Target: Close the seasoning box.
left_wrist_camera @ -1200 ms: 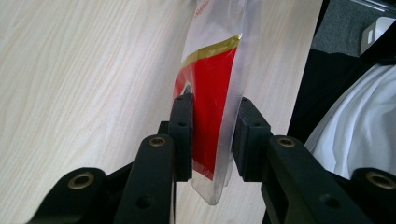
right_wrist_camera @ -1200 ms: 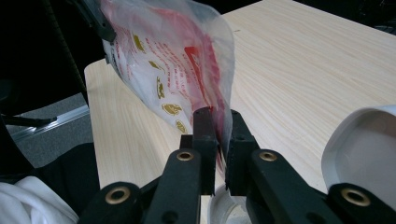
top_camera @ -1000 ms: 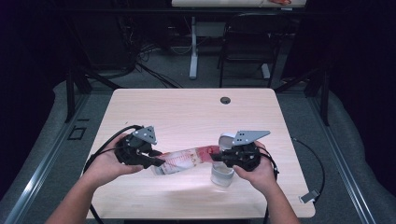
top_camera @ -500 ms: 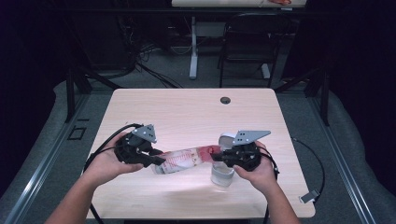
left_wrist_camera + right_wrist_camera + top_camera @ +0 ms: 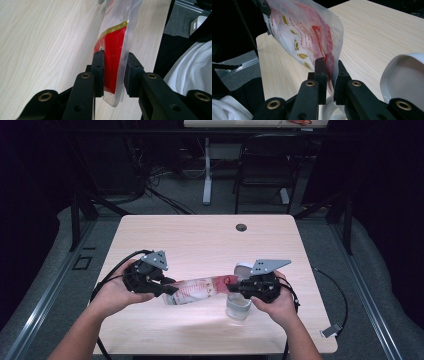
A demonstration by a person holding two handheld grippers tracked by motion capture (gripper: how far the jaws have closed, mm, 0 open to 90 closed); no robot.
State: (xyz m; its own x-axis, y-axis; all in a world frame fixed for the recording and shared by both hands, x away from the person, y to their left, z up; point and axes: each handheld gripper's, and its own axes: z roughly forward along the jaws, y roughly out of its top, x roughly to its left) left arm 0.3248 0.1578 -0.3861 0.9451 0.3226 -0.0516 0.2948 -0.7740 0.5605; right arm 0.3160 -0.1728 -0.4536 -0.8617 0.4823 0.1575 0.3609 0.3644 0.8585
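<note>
A red-and-white printed plastic bag (image 5: 200, 289) hangs stretched in the air above the table's front half, held between both grippers. My left gripper (image 5: 170, 291) grips its left end; in the left gripper view the jaws (image 5: 113, 56) stand on either side of the bag's red, clear-edged corner (image 5: 113, 37). My right gripper (image 5: 235, 284) pinches the right end, jaws (image 5: 329, 62) nearly together on the film (image 5: 304, 32). A clear cup (image 5: 238, 309) stands right under the right gripper, and its rim (image 5: 332, 110) shows below the jaws.
A white round bowl-like thing (image 5: 243, 269) sits just behind the right gripper and appears at the right (image 5: 404, 75) of the right gripper view. The light wooden table (image 5: 200, 240) has a cable hole (image 5: 241, 227) near its far edge. A chair and desk legs stand beyond.
</note>
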